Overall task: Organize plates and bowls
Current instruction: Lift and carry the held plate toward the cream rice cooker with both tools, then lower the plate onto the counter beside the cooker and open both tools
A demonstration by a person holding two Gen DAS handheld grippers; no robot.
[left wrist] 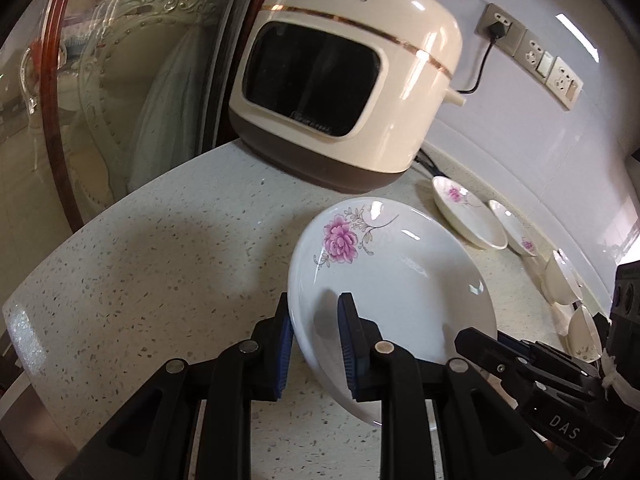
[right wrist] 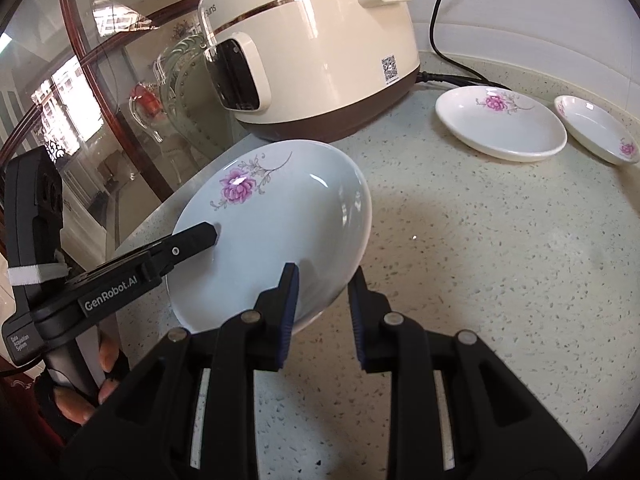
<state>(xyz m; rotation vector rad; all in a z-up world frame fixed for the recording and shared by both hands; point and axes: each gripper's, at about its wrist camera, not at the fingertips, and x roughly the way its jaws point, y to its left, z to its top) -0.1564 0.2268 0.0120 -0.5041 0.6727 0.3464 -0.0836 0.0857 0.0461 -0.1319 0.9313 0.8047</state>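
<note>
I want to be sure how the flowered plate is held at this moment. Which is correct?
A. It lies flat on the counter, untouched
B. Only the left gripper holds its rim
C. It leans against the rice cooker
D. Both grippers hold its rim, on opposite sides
D: the left gripper and the right gripper each pinch the rim of the flowered plate, which is tilted above the counter.

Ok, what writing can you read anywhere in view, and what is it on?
"thesuns": front of the rice cooker.
"DAS": body of the right gripper.
"GenRobot.AI": side of the left gripper.
"Data Acquisition System": left gripper's rear end, small, only roughly legible.
QR code on the cooker's side: no readable text.
</note>
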